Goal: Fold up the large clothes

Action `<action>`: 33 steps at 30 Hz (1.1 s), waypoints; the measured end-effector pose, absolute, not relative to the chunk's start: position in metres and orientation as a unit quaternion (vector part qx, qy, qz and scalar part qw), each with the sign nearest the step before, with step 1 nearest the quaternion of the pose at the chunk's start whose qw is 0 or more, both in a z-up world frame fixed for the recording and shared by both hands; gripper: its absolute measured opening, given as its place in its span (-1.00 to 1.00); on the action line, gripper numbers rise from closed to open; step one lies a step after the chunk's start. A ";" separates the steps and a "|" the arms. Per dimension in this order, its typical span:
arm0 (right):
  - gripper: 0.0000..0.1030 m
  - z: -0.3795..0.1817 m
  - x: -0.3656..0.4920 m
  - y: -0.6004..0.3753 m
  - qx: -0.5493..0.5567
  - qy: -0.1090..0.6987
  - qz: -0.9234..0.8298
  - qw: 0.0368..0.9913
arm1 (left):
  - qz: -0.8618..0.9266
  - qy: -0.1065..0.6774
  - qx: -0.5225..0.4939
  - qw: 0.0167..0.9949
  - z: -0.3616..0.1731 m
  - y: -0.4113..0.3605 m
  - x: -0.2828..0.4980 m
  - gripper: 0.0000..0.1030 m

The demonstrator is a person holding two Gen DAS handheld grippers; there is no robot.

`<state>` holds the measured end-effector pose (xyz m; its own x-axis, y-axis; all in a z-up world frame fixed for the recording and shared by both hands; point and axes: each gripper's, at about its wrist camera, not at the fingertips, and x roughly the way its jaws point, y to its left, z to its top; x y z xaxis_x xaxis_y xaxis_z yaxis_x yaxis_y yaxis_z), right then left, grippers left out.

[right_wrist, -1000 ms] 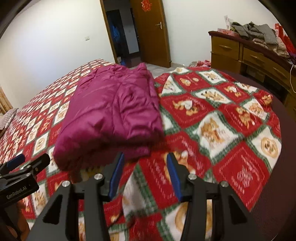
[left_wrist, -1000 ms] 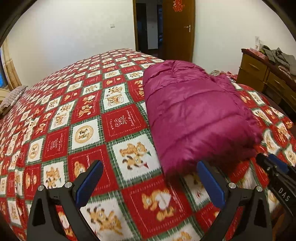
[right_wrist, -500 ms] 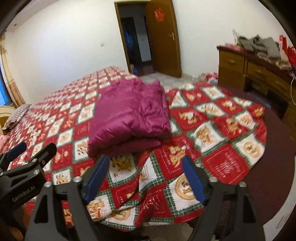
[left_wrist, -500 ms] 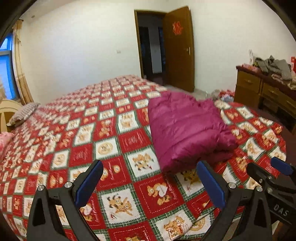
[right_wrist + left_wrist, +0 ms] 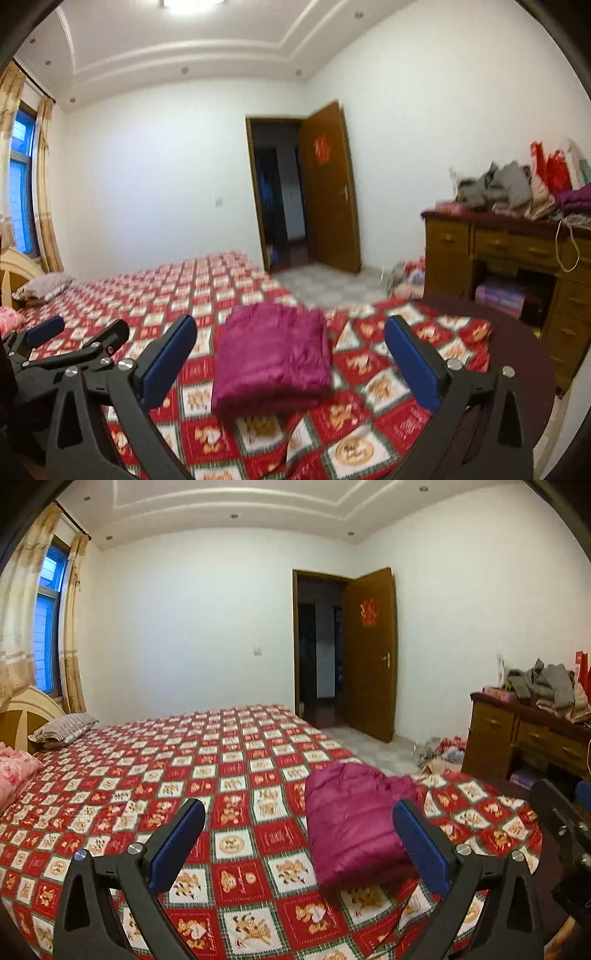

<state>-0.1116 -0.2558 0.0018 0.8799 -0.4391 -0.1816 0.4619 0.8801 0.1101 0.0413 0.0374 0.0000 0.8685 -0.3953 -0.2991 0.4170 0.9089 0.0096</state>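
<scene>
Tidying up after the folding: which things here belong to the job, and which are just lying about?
Job: folded magenta jacket, red patterned bedspread under it.
Lying about: pillow, grey clothes on the dresser, floor pile.

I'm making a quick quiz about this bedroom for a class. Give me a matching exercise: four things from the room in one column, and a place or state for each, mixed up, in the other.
Things:
1. purple jacket
2. door
3. grey clothes
4. striped pillow

Places or states:
A. piled on the dresser
B. standing open
C. at the head of the bed
D. folded on the bed's foot end

Pairs: 1-D, 2-B, 3-A, 4-C
</scene>
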 end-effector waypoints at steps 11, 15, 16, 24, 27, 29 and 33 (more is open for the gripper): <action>1.00 0.004 -0.115 -0.261 0.079 0.051 -0.238 0.967 | -0.208 0.130 0.030 0.969 0.009 0.044 0.033 0.98; 1.00 0.001 -0.117 -0.259 0.085 0.059 -0.235 0.966 | -0.207 0.128 0.033 0.969 0.010 0.043 0.033 0.98; 1.00 0.001 -0.118 -0.260 0.084 0.059 -0.236 0.966 | -0.206 0.127 0.034 0.970 0.010 0.042 0.033 0.98; 1.00 0.002 -0.119 -0.261 0.083 0.054 -0.237 0.966 | -0.204 0.121 0.036 0.971 0.011 0.039 0.030 0.98; 1.00 0.002 -0.119 -0.262 0.084 0.057 -0.236 0.967 | -0.203 0.121 0.036 0.971 0.011 0.039 0.030 0.98; 1.00 0.003 -0.119 -0.262 0.083 0.055 -0.236 0.967 | -0.204 0.120 0.036 0.971 0.011 0.039 0.029 0.98; 1.00 0.003 -0.119 -0.263 0.082 0.054 -0.237 0.967 | -0.203 0.116 0.038 0.972 0.011 0.039 0.027 0.98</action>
